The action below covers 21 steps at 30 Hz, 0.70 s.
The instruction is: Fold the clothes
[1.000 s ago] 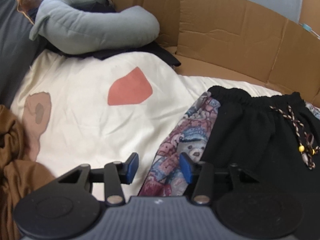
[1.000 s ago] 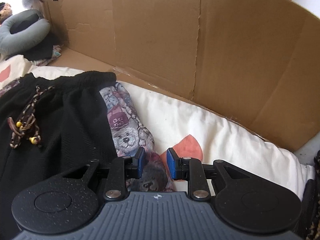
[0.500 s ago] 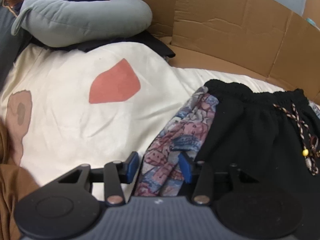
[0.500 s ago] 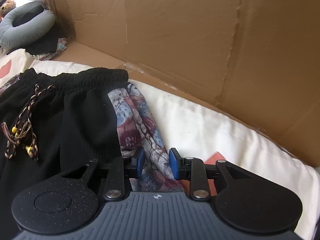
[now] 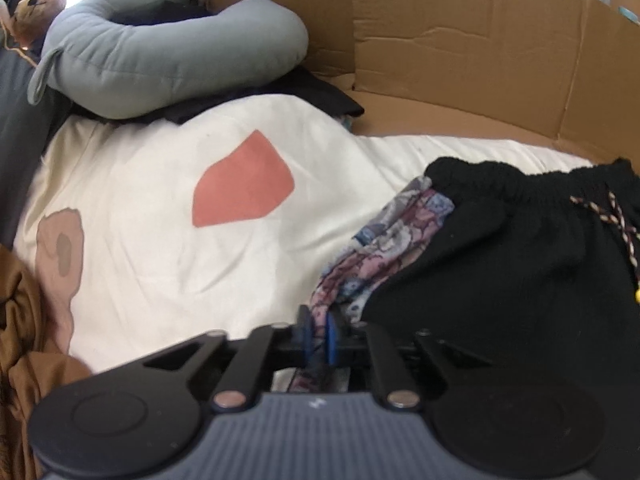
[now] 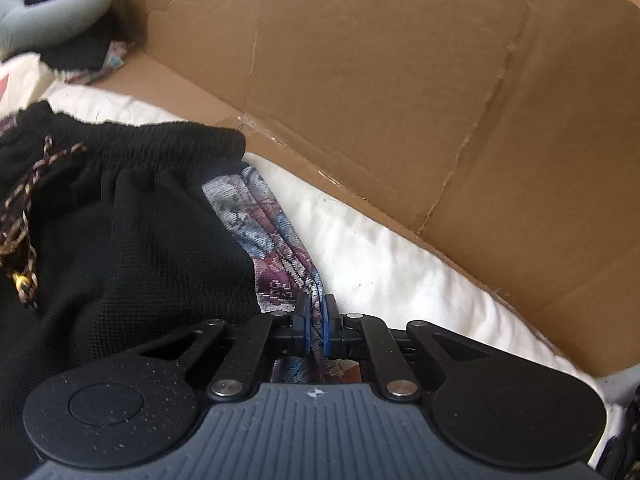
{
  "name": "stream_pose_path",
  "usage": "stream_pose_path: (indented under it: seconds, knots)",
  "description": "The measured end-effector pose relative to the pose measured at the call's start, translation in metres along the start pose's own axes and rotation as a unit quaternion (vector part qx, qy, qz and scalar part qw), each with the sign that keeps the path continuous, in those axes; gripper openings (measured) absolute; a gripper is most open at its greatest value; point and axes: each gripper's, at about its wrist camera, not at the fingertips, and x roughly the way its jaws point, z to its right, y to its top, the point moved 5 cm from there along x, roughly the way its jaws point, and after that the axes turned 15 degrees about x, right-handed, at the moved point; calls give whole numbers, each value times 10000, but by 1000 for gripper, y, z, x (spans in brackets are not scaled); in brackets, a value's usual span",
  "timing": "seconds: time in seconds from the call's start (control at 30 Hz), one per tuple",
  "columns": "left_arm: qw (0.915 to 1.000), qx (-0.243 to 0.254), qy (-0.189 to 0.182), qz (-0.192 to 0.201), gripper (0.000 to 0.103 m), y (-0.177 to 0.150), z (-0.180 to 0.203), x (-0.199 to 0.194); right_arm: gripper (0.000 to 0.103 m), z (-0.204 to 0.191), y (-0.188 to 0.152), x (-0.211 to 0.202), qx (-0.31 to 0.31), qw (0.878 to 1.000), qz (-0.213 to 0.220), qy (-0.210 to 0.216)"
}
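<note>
Black knit shorts [image 5: 520, 264] with an elastic waistband, patterned tapestry side panels [image 5: 384, 248] and a braided multicoloured drawstring [image 5: 616, 224] ending in yellow beads: lying flat, waistband toward the cardboard, on a cream quilt [image 5: 160, 208] printed with a coral shape and a brown bear.

Left gripper [image 5: 319, 334]: blue pads closed on the tapestry panel at the shorts' left edge, fabric pinched between them.

Right gripper [image 6: 316, 330]: blue pads likewise clamped on the tapestry panel [image 6: 276, 248] at the shorts' right edge.

Brown corrugated cardboard wall [image 6: 400, 100]: creased, standing just behind the quilt.

Grey curved cushion [image 5: 168, 56]: at the quilt's far left corner, resting on dark folded fabric [image 5: 320, 92].

Small brown teddy bear [image 5: 32, 4]: beyond the cushion.

Rust-brown garment [image 5: 20, 340]: crumpled at the quilt's left margin.
</note>
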Motion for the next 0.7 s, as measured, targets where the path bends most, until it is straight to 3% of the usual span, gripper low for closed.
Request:
stream_pose_path:
  seconds: [0.07,0.1,0.2,0.3,0.4,0.53,0.7]
  knots:
    - [10000,5,53,19,30,2,-1,-1,13,0,7,-2,58,10000,-7,2]
    - [10000,21,64,45,31,4,0,-2,14,2,11,-6,138,9999,75,31]
    - [9993,200,-57,295,31,12,9,-10,15,5,21,-24,447,9971,527,305]
    - [9981,415,-189,413,31,20,20,-11,15,-1,24,-29,414,9962,617,451]
    - [9968,511,-407,462,22,26,32,-8,16,-14,29,-29,213,9958,711,535]
    - [9953,697,-611,277,19,28,48,7,17,-33,30,-17,35,9957,445,809]
    - [9988,451,-147,-134,19,27,40,34,17,-35,29,18,54,9990,44,443]
